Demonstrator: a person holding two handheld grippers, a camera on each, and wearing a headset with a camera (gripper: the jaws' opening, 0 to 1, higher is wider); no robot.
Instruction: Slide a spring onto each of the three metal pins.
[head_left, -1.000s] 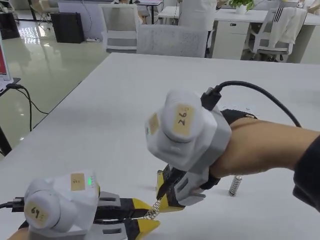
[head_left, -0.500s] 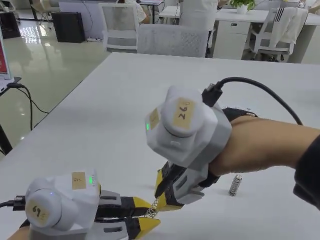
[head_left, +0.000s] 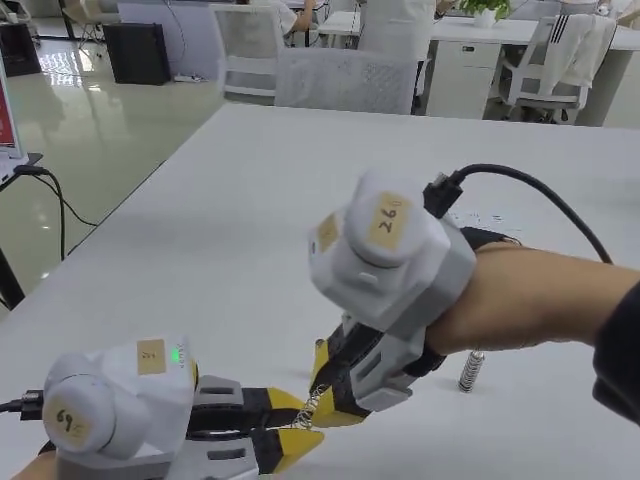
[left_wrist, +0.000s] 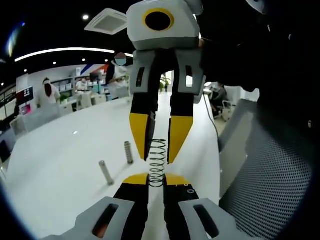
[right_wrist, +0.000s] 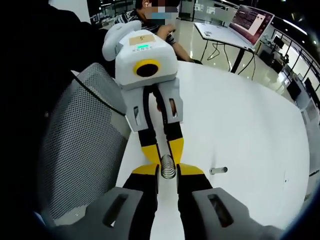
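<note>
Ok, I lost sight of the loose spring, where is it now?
In the left gripper view the spring is held at centre between the left gripper and right gripper, tip to tip, two pins just to its left.

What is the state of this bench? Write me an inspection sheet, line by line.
Surface: white tabletop.
Job's things: one spring held between the grippers; a sprung pin and a bare pin stand upright.
Clutter: nothing seen.
Grippers: left gripper and right gripper face each other, both shut on the spring.
Cables: black cable loops from the right gripper; second cable hangs left of the table.
Surroundings: office chairs and desks behind.
</note>
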